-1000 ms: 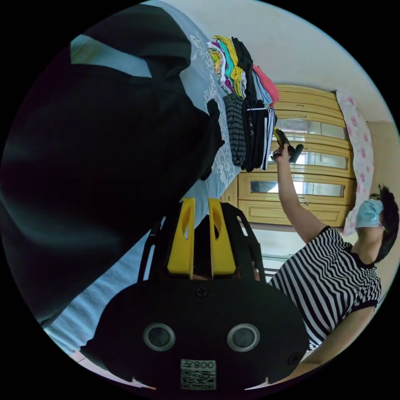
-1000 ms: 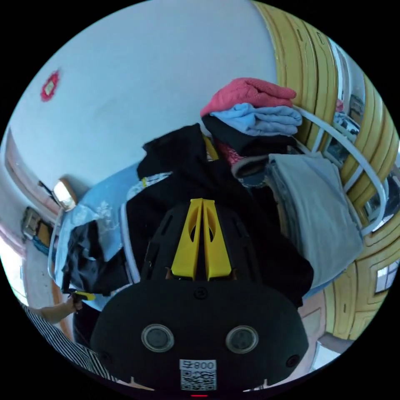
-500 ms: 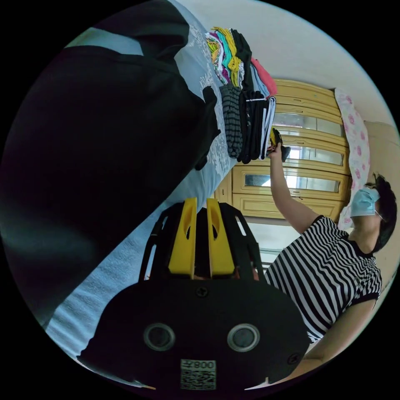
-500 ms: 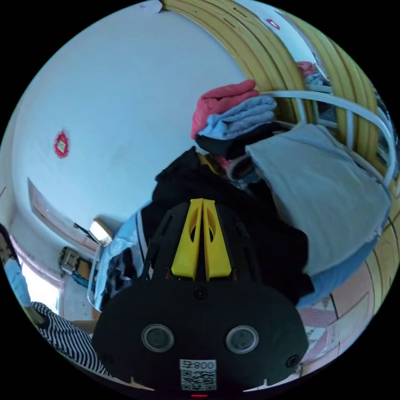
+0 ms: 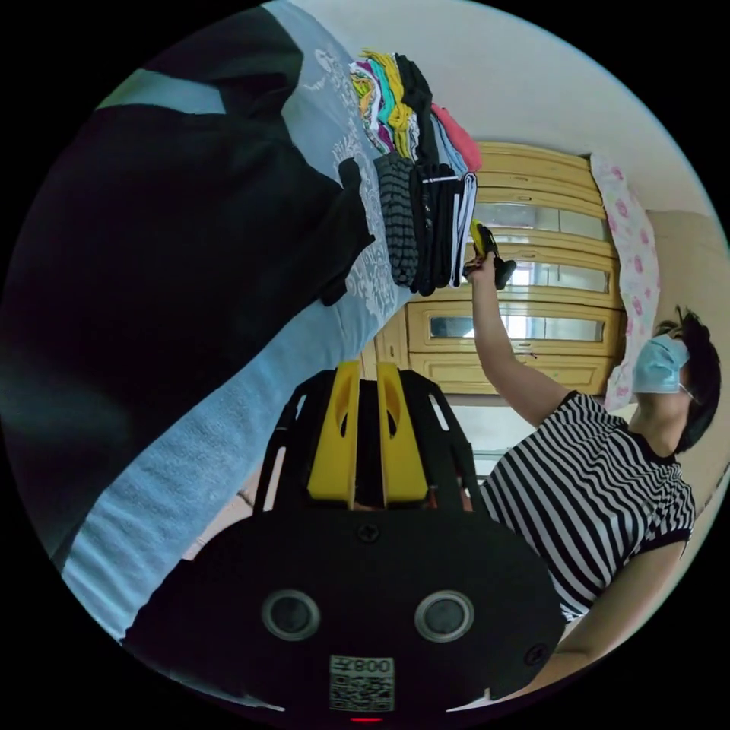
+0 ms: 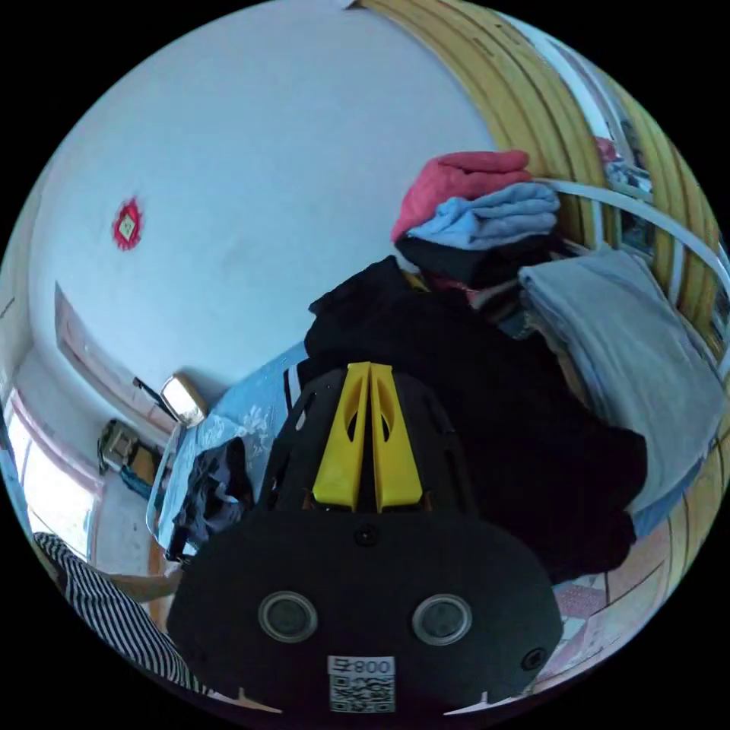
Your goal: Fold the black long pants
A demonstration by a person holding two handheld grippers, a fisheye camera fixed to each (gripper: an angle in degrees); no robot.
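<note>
In the left gripper view, the left gripper (image 5: 367, 369) hangs off the edge of a bed (image 5: 190, 487), its yellow jaws a narrow gap apart and holding nothing. Beside it the black pants (image 5: 167, 251) lie spread across the light blue bedspread. Farther along the bed stands a stack (image 5: 426, 220) of folded clothes. A person in a striped shirt (image 5: 585, 502) reaches one arm up to the stack's outer side, the right gripper (image 5: 485, 249) in hand there. A yellow cabinet (image 5: 547, 304) lines the wall behind.

In the right gripper view, the right gripper's (image 6: 369, 369) jaws are pressed together and empty, over dark folded cloth (image 6: 517, 426). Beyond it rise grey, blue and pink folded garments (image 6: 487, 205).
</note>
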